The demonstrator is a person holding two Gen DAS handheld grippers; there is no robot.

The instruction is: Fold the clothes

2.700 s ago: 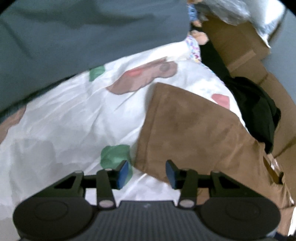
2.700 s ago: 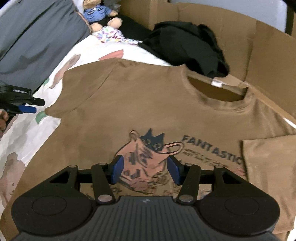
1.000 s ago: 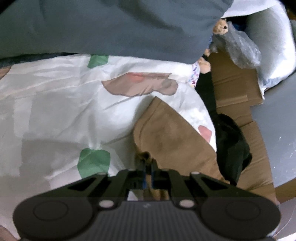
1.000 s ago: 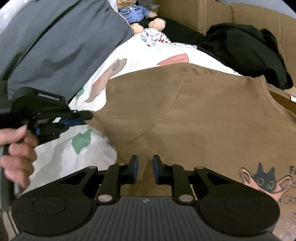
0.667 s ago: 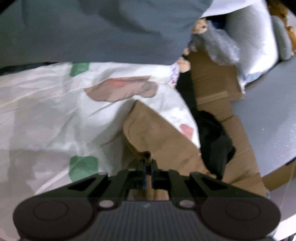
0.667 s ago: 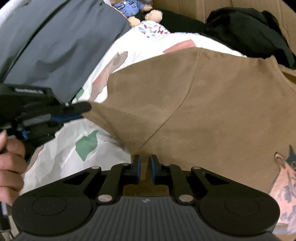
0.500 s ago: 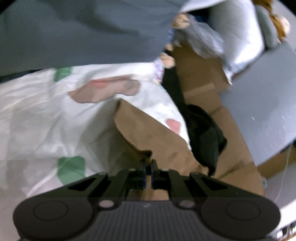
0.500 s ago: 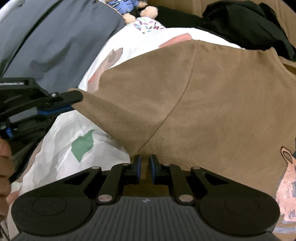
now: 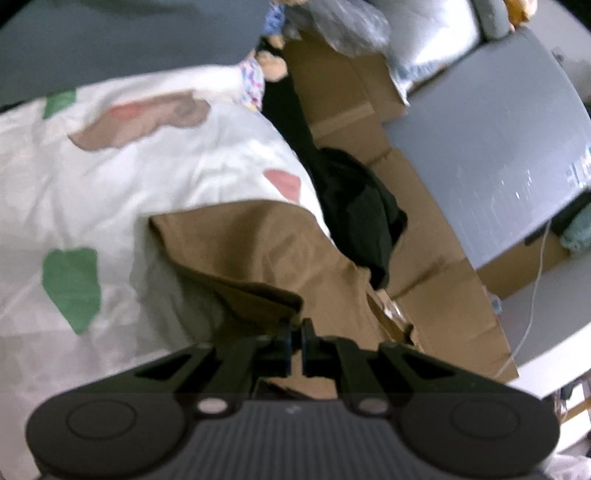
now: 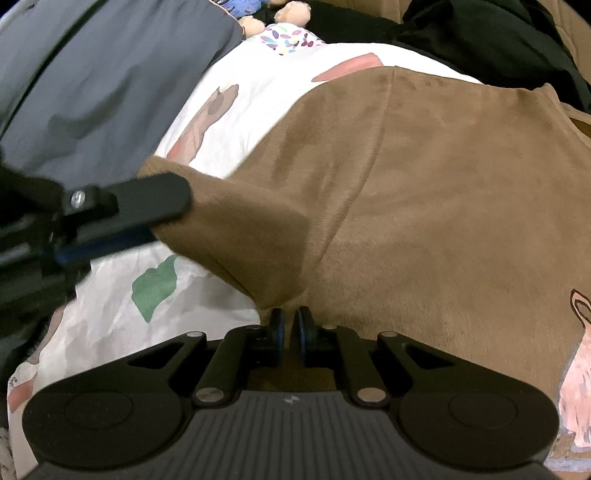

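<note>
A brown T-shirt (image 10: 424, 184) with a cat print lies spread on a white patterned sheet (image 10: 236, 99). My left gripper (image 9: 296, 330) is shut on the hem of its sleeve (image 9: 258, 291), which is lifted and doubled back. In the right wrist view the left gripper (image 10: 173, 201) comes in from the left, holding that sleeve (image 10: 243, 229) just above the shirt body. My right gripper (image 10: 290, 317) is low at the shirt's side edge below the sleeve. Its jaws are almost together, pinching the brown cloth.
A dark grey blanket (image 10: 92, 74) covers the sheet's far left. A stuffed toy (image 10: 273, 18) and a crumpled black garment (image 9: 362, 210) lie beyond the shirt. Flattened cardboard (image 9: 424, 266) and a grey surface (image 9: 480, 147) border the right side.
My left gripper has carried the sleeve inward toward the shirt body, and the sleeve now folds over. My right gripper's jaws have narrowed onto the shirt's side edge as it sank slightly.
</note>
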